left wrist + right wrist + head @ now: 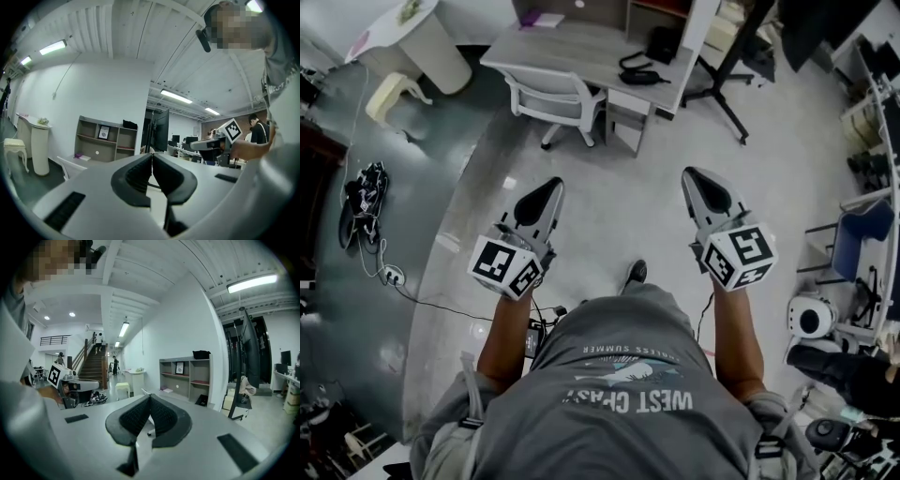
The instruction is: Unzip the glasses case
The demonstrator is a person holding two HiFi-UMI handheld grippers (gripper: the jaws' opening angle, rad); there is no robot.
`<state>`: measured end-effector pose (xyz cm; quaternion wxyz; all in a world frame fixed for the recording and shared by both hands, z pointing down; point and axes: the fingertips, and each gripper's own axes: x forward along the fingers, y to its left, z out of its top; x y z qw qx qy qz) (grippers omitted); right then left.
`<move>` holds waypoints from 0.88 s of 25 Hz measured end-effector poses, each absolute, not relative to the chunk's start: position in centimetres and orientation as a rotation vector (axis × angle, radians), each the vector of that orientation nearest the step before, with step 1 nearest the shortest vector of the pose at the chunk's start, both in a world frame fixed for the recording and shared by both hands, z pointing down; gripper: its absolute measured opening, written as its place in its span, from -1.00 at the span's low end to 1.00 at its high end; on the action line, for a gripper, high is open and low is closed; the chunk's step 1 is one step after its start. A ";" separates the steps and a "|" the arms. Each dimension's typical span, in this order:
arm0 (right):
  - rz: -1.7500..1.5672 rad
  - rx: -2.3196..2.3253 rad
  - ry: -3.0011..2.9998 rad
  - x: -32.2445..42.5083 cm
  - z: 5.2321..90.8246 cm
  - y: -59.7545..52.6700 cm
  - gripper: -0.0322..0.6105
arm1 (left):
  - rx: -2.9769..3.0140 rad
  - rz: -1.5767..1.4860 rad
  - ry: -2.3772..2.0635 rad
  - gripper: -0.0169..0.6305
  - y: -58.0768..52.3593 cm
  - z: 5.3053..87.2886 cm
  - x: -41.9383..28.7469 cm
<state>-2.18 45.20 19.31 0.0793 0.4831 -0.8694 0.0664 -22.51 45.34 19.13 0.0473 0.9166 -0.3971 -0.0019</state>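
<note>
You are standing where no view is showing the glasses case, so its place cannot be told. You are holding the left gripper (551, 187) with its jaws pressed together and nothing between them, and the right gripper (694, 176) is closed the same way, also gripping nothing. Both are pointing roughly level over the pale floor (619, 206), well apart from each other, toward a grey desk (581, 42) with a white chair (555, 94) just beside it. A shelf unit (187, 373) is standing against the wall beyond.
</note>
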 end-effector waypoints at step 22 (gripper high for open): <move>0.299 1.338 -2.698 10.0 21.7 33.2 -0.86 | 2.768 0.128 -1.307 -0.94 35.4 19.3 -9.8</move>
